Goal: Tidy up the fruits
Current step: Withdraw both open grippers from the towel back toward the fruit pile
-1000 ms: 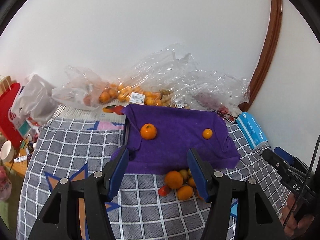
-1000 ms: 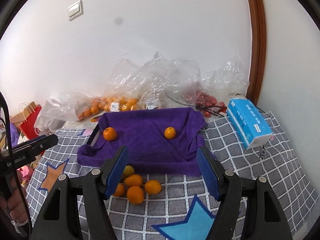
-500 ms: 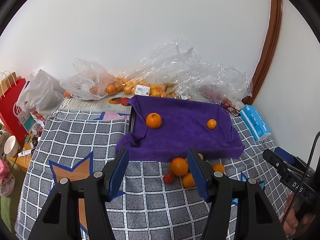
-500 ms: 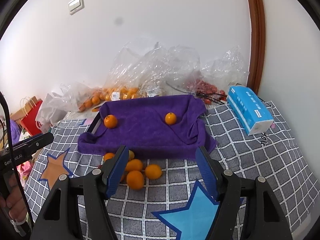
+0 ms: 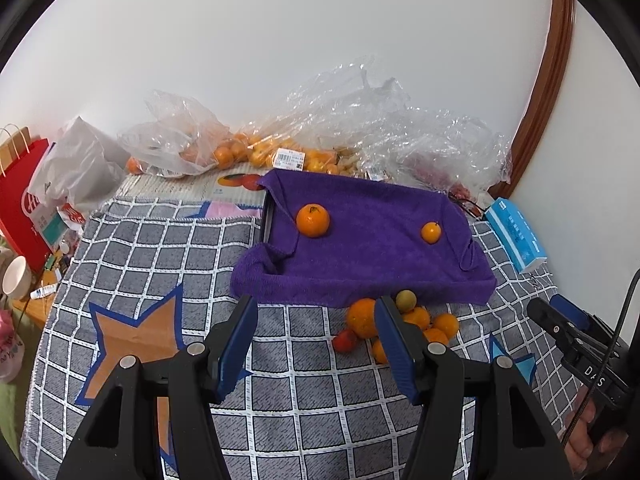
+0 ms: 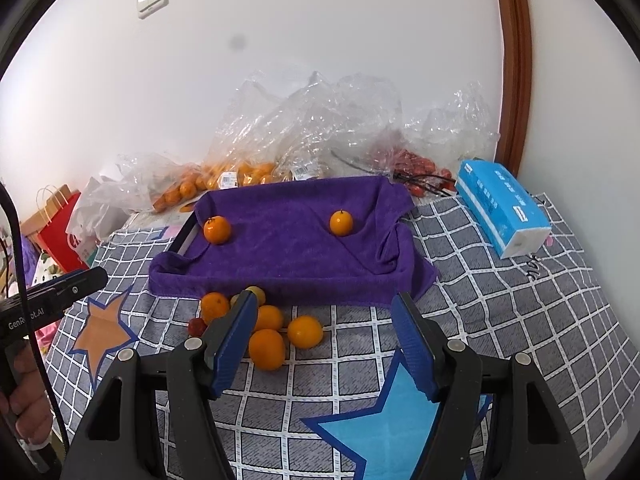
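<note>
A tray draped with a purple towel [image 5: 368, 256] [image 6: 280, 256] holds a large orange [image 5: 313, 220] [image 6: 217, 230] at its left and a small orange [image 5: 431, 233] [image 6: 341, 222] at its right. In front of the tray lies a loose pile of oranges [image 5: 362, 317] [image 6: 267, 349], with one small red fruit [image 5: 345, 340] [image 6: 196, 326] and a yellowish one [image 5: 406, 301]. My left gripper [image 5: 314, 312] hovers open above the cloth, just left of the pile. My right gripper [image 6: 326, 308] is open too, with the pile at its left finger and nothing between its pads.
Clear plastic bags of oranges [image 5: 256, 152] [image 6: 240, 172] and red fruit [image 6: 412, 164] line the wall behind the tray. A blue tissue pack [image 6: 502, 208] [image 5: 518, 240] lies at the right. A red paper bag [image 5: 20, 196] and a cup [image 5: 14, 282] stand off the checked cloth's left edge.
Both grippers have sunk toward the table, so the tray and the pile of fruit sit higher and larger in both views. Neither gripper's jaws visibly changed.
</note>
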`<state>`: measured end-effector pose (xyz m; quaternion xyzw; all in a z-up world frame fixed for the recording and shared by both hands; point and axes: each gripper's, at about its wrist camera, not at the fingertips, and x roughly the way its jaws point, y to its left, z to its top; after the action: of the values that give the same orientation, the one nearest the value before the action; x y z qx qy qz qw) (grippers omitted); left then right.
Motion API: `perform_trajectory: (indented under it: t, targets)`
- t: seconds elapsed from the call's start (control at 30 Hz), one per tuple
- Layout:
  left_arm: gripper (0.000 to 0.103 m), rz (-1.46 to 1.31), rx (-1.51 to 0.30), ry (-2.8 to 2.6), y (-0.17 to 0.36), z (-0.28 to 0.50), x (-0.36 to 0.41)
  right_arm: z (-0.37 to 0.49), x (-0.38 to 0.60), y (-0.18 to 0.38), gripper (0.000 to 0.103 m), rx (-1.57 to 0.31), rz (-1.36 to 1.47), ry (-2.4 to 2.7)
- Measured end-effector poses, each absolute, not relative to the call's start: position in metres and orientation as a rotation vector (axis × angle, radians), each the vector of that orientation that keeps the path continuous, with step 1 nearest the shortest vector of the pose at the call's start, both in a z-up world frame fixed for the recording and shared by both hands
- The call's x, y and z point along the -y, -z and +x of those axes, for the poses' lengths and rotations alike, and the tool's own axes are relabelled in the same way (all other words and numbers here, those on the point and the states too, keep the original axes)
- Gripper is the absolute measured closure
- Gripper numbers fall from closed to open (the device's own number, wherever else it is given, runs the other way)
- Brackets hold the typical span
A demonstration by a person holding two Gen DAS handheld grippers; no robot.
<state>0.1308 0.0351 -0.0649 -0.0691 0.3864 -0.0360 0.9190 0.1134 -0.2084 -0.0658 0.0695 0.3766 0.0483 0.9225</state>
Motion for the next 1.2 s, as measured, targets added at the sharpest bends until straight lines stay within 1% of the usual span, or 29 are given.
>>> perform_trajectory:
  t: [0.47, 0.97, 1.2]
  targets:
    - [0.045, -0.149, -0.839, 0.069, 0.083, 0.141, -0.043, 0.122, 0.201, 0.084, 0.034, -0.815, 0.145, -0.115]
    - [0.045, -0.155, -0.894, 0.065, 0.105, 0.158, -0.051, 0.136, 0.198, 0.119, 0.034, -0.900, 0.140, -0.106]
    - [0.045, -0.157, -0.914, 0.071, 0.111, 0.167, -0.051, 0.143, 0.197, 0.124, 0.037, -0.908, 0.125, -0.097]
